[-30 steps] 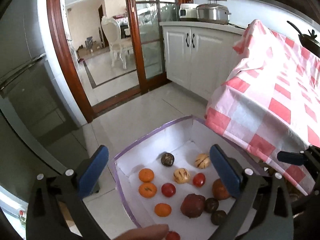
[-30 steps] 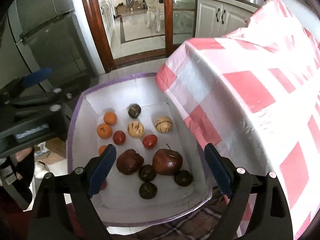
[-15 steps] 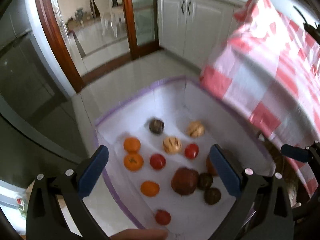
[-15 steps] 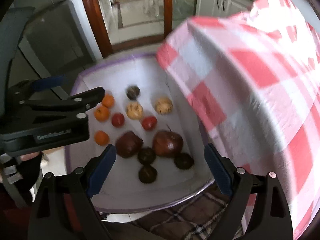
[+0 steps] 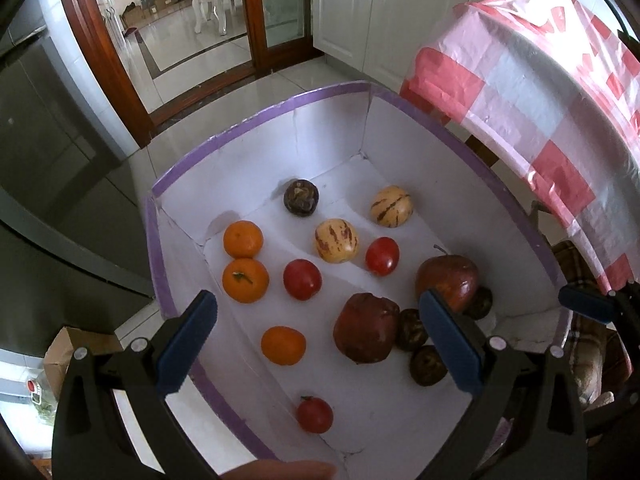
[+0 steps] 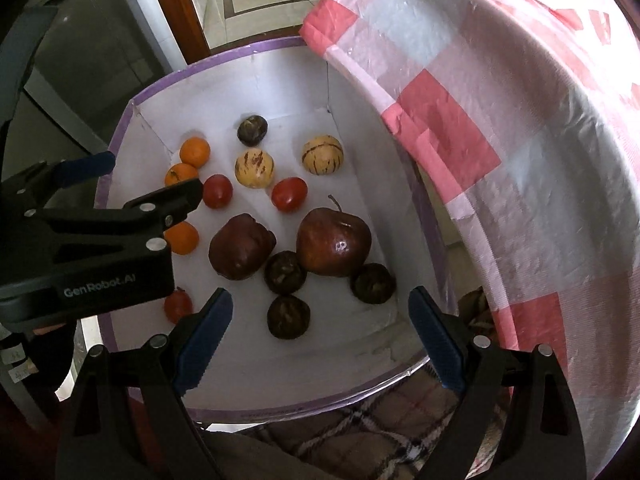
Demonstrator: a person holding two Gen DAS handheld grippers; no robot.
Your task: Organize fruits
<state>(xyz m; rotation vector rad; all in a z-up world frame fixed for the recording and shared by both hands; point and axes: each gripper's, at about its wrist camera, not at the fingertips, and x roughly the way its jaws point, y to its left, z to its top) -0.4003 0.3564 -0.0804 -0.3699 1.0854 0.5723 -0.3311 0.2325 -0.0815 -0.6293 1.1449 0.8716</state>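
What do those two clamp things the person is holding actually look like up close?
Each is a black plastic frame with silver screw heads, forking into two fingers tipped with blue ridged pads. The left gripper and right gripper look alike. The left one's side, seen from the right wrist camera, bears white "GenRobot.AI" lettering. No cables show.

Left wrist view: right finger pad (image 5: 450, 340) overlapped the stemmed apple (image 5: 448, 276) and two dark round fruits (image 5: 410, 330). Right wrist view: left gripper body (image 6: 88, 248) covered parts of two oranges (image 6: 182, 238) and a tomato (image 6: 179, 305).
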